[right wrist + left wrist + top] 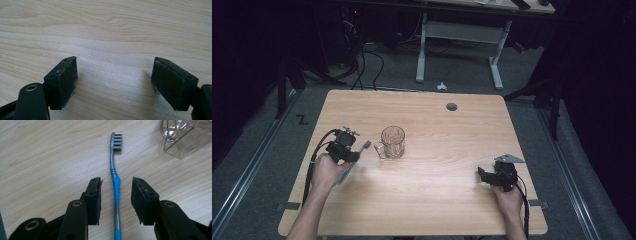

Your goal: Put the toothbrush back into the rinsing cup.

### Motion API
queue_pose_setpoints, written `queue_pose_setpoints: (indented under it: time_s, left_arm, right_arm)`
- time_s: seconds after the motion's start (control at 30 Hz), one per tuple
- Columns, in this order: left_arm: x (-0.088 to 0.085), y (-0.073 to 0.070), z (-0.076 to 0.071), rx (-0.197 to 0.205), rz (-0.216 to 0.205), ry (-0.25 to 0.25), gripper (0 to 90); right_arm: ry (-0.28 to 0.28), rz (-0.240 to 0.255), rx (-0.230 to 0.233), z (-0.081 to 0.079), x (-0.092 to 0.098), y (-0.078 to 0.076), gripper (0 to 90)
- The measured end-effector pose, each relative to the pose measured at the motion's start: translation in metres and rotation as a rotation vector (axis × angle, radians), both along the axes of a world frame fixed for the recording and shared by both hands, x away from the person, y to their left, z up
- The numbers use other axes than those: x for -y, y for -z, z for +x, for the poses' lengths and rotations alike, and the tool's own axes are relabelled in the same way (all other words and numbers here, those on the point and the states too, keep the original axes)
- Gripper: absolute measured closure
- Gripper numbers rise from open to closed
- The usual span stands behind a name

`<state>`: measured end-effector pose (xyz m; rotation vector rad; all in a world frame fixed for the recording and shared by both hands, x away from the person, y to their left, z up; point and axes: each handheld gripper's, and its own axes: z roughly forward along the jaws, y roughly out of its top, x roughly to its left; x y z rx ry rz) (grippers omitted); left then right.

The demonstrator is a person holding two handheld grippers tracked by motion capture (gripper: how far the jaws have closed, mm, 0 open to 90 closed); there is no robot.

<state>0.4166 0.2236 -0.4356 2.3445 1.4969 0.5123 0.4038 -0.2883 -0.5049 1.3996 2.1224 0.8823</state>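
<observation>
A light wooden table [427,200] is seen from above, in a dim room with dark floor around it. A person's forearms enter from the bottom edge, each hand holding a black two-jaw gripper.

The left gripper [116,195] sits near the table's left side. Its jaws are partly open, with a toothbrush [115,185] lying between them. There is a clear gap on each side of the blue grip section, so neither pad presses on it. The toothbrush lies flat on the wood, grey bristle head pointing away from the gripper, its handle running back between the jaws and out of the bottom of the left gripper view. From above, the toothbrush [357,156] shows its head sticking out past the left gripper [348,150] toward a mug.

The glass mug [392,142] stands upright just beside the brush head, to its right, its handle facing the gripper. In the left gripper view its patterned base [183,135] is at the upper right corner, apart from the brush. Nothing lies between brush and mug.

The right gripper [486,175] rests well apart near the table's right side, topped by a grey three-cornered plate. Its jaws [115,85] stand wide open over bare wood, holding nothing.

A round hole [452,106] is in the table's far side. Beyond the table are white desk legs [459,50] and black cables on the floor.
</observation>
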Motion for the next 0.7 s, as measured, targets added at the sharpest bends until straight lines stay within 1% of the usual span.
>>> queue_pose_setpoints:
  time_s: [0.1,0.17,0.23,0.3,0.33,0.6,0.7]
  left_arm:
    - [0.004,0.0,0.006,-0.015,0.012,0.008,60.0]
    - [0.005,0.001,0.009,-0.022,-0.002,0.006,60.0]
    - [0.005,0.003,0.013,-0.04,0.009,0.003,60.0]
    - [0.004,0.005,0.016,-0.053,-0.001,-0.003,60.4]
    - [0.004,0.005,0.019,-0.066,-0.006,-0.006,60.9]
    - [-0.001,0.014,0.032,-0.119,-0.053,-0.038,63.3]
    - [-0.001,0.018,0.036,-0.136,-0.059,-0.045,64.6]
  right_arm:
    - [0.0,0.0,0.0,0.0,0.0,0.0,21.3]
    - [0.0,0.0,0.0,0.0,0.0,0.0,21.3]
    - [0.0,0.0,0.0,0.0,0.0,0.0,21.3]
    - [0.0,0.0,0.0,0.0,0.0,0.0,21.3]
    - [0.0,0.0,0.0,0.0,0.0,0.0,21.3]
    - [0.0,0.0,0.0,0.0,0.0,0.0,21.3]
    - [0.0,0.0,0.0,0.0,0.0,0.0,21.3]
